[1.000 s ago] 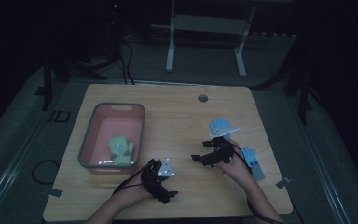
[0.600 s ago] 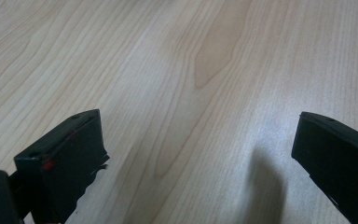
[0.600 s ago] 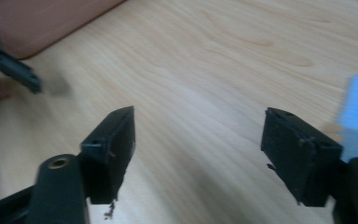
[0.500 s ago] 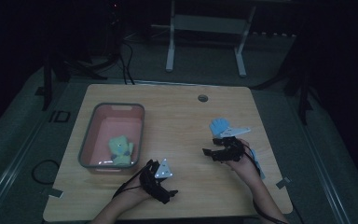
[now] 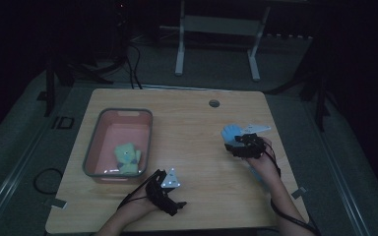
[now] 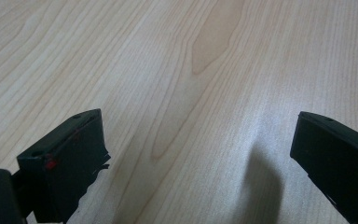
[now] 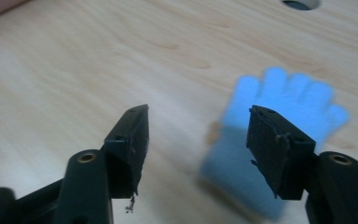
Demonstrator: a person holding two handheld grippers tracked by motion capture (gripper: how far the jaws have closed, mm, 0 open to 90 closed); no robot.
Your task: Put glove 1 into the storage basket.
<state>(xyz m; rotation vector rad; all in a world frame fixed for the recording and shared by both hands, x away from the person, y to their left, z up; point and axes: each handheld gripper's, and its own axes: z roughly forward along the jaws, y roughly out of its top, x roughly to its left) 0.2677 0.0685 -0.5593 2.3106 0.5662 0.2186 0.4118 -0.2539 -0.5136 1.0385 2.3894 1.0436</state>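
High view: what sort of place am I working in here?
Likely a dim lab or recording room: a light wooden table with a cable hole, cables on the grey floor, and a white metal stand behind.

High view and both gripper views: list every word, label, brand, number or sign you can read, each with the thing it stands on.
"ID": pale letters on the dark floor mat, left of the table.
No lettering is legible on the pink bin, the green glove in it, the blue glove, the left gripper or the right gripper.
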